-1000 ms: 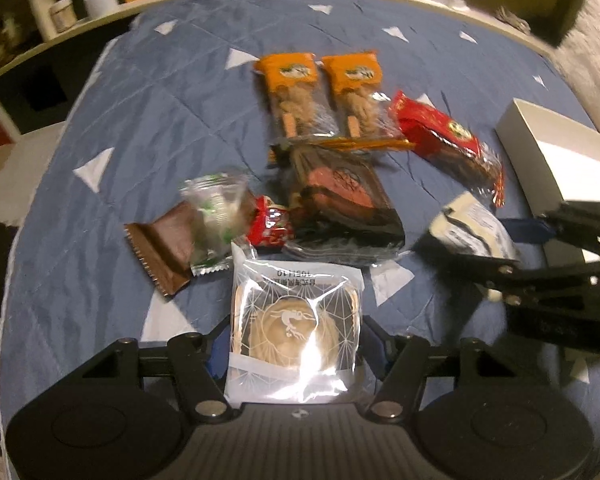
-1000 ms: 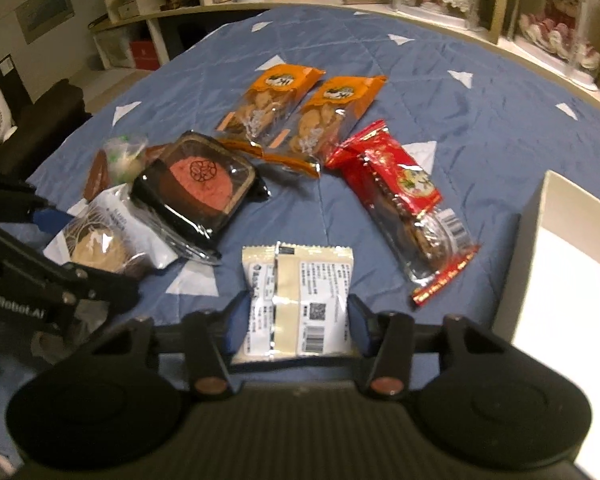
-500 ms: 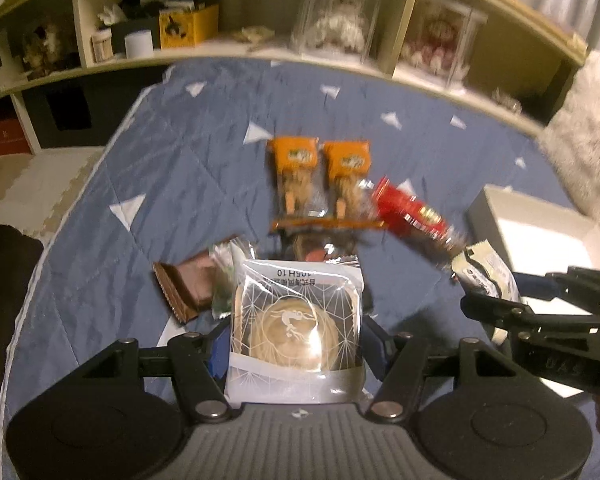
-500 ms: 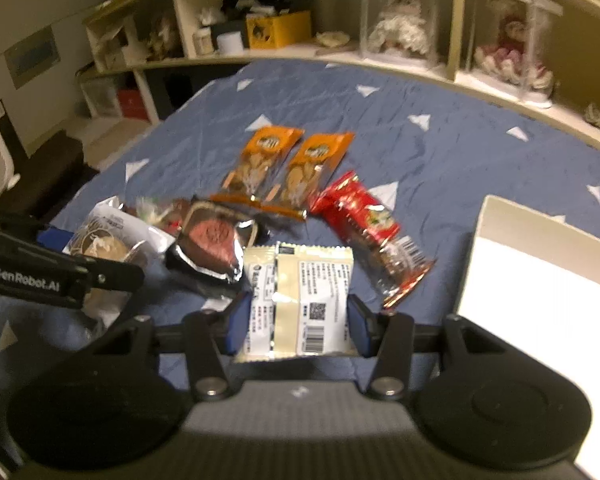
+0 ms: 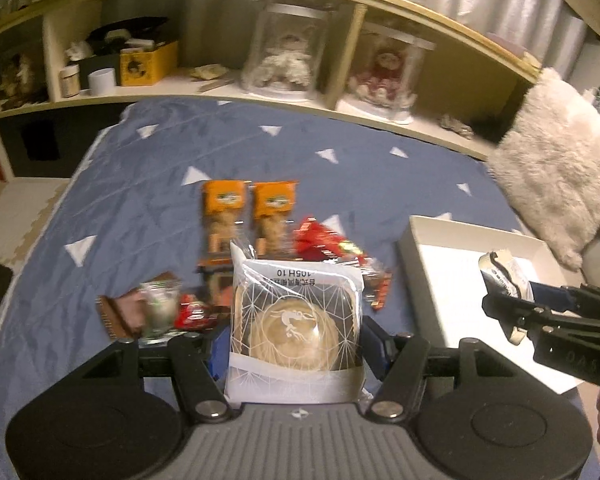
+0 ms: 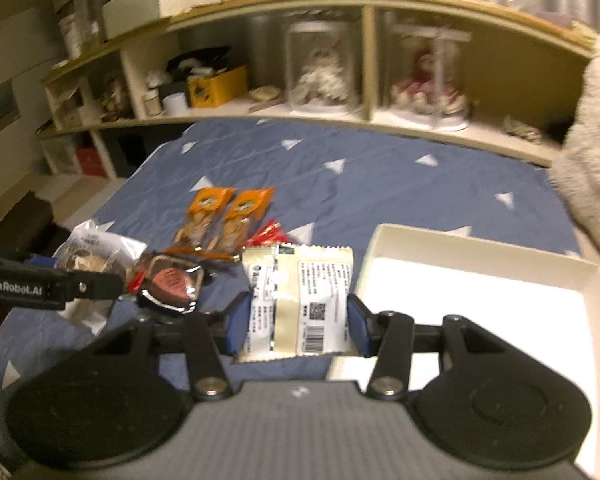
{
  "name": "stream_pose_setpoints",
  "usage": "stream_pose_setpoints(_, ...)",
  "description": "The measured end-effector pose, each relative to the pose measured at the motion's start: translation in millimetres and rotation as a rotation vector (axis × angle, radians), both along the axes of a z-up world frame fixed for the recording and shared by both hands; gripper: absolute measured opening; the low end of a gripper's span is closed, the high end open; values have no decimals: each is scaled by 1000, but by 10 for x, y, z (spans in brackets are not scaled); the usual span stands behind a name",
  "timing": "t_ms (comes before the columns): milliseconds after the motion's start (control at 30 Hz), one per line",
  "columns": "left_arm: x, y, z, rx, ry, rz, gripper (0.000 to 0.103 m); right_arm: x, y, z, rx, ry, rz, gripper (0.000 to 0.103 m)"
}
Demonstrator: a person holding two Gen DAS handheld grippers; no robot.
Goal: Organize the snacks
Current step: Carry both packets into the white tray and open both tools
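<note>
Two snacks are in my grippers at this moment. My left gripper (image 5: 295, 338) is closed on a clear pastry packet (image 5: 295, 320) with a round cake inside, held by its two sides above the blue quilt (image 5: 259, 148). My right gripper (image 6: 295, 320) is closed on a cream foil packet (image 6: 300, 300), barcode side up, just beside the near-left corner of the white box (image 6: 480, 248).

I judge the step is to carry both packets into the box. To do it well, I should bring the right packet fully over the rim before I open the jaws, and lower it so it lies flat. The left packet should go beside it, not on top. The orange packets (image 5: 251, 216), the red packet (image 5: 332, 244) and the other small snacks remain on the quilt for later.
</note>
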State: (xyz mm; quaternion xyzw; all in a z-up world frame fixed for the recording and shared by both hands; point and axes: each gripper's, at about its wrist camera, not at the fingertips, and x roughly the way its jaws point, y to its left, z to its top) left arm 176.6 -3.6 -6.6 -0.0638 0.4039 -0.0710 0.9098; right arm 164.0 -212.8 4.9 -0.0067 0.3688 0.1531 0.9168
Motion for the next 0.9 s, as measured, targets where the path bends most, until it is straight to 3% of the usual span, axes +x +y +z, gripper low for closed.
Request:
stream_pose_setpoints(300,24,-636,64,-10,-27,-98,65,-202,-460,79,-17,-3,-107,56)
stream_pose_setpoints(667,100,-1307,-88,-33,-7,-203,65,-321,-1046,57,-27,8,-246,56)
stream_pose_setpoints(900,221,-1497,-307,-121,38,-226,65,-337,-1295,-78,-48,51,-319,56)
